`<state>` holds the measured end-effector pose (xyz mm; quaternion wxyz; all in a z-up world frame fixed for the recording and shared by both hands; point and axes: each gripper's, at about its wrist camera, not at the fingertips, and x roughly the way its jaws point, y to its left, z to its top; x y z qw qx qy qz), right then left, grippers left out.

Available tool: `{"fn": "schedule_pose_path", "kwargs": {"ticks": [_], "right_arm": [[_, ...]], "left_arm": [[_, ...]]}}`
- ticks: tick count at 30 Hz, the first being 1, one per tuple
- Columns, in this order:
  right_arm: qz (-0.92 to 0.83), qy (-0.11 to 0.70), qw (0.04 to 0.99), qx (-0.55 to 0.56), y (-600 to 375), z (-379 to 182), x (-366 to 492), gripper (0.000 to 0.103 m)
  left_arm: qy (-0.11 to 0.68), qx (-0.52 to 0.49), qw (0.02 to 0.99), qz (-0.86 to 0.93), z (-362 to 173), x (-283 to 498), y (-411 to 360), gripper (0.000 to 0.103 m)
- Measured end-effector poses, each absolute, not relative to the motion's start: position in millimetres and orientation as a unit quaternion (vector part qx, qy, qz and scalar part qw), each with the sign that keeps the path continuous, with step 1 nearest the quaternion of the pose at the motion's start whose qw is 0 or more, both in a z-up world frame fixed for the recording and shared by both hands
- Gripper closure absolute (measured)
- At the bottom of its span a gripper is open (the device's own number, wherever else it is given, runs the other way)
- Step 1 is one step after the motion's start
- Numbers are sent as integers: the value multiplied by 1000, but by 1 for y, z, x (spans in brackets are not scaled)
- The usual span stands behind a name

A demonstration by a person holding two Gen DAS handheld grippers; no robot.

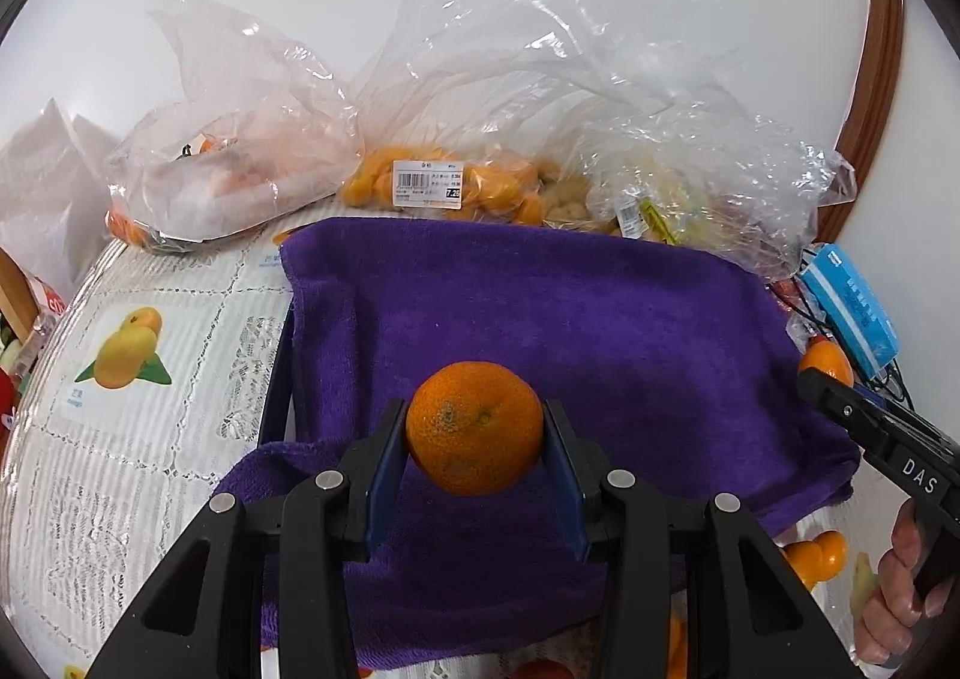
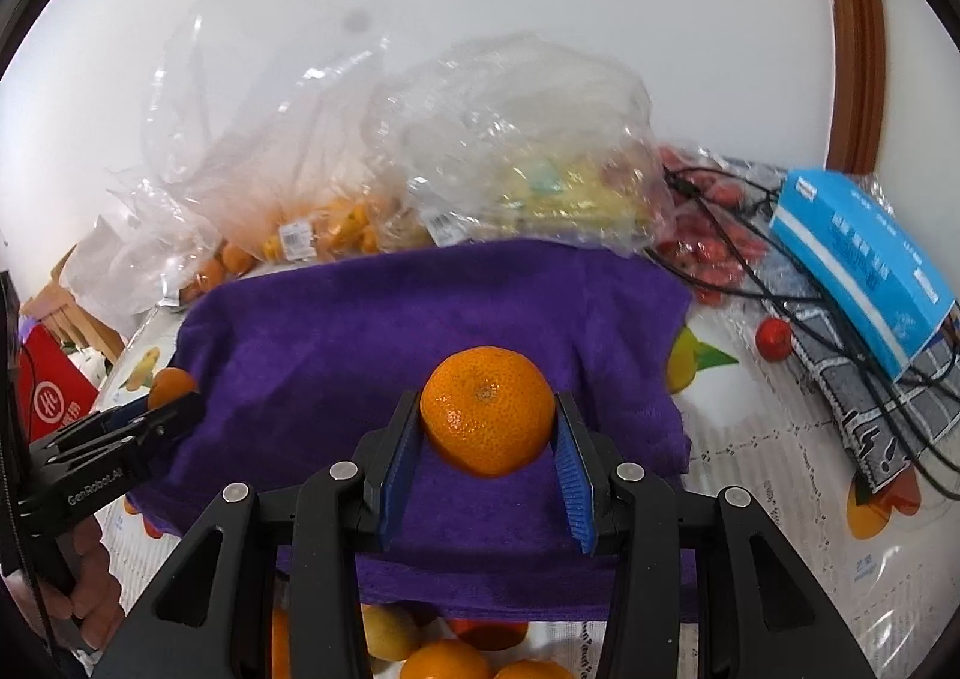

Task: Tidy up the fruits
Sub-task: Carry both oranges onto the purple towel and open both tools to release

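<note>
My left gripper (image 1: 475,439) is shut on an orange (image 1: 474,427) and holds it above the near part of a purple towel (image 1: 570,307). My right gripper (image 2: 487,427) is shut on another orange (image 2: 487,418) above the same towel (image 2: 372,331). In the left wrist view the right gripper (image 1: 819,376) shows at the right edge with its orange (image 1: 827,356). In the right wrist view the left gripper (image 2: 180,394) shows at the left with its orange (image 2: 171,382). Loose oranges (image 2: 447,658) lie below the towel's near edge.
Clear plastic bags of small orange fruit (image 1: 444,181) and yellow fruit (image 2: 558,193) stand behind the towel against the wall. A blue box (image 2: 864,265), black cables (image 2: 780,283), small red fruits (image 2: 714,247) and a patterned cloth lie at the right. The fruit-print tablecloth (image 1: 150,379) covers the table.
</note>
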<state>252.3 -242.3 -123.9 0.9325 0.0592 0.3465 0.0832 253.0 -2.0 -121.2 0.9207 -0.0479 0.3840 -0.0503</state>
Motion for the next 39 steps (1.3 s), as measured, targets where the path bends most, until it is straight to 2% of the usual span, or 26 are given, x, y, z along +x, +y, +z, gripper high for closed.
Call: {"fn": "schedule_pose_path", "kwargs": {"ticks": [12,26,27,28,30,31,39], "right_arm": [[90,393,914,51,-237,-149,266,60],[89,397,913,37,-233,-153,266,59],[91,394,914,36,-232,-151,265,59],[92,391,915,35,-232,-149,264,57],[91,382,919,32,-232,-144,259,41],[91,379,920,32,-232,-142,257,39],[54,341,938,32,-240,-119,237,37]], "left_arm": [[415,-53,907,-51,-137,264,-1,62],[420,-43,906,-43,-141,266,-5,61],[419,-43,906,-42,-140,266,-5,57],[419,-45,906,-43,-138,265,-4,49],[413,-48,908,-45,-135,262,-4,46],[408,-47,910,-46,-133,260,-5,46],[384,-16,923,-17,-119,245,-13,46]]}}
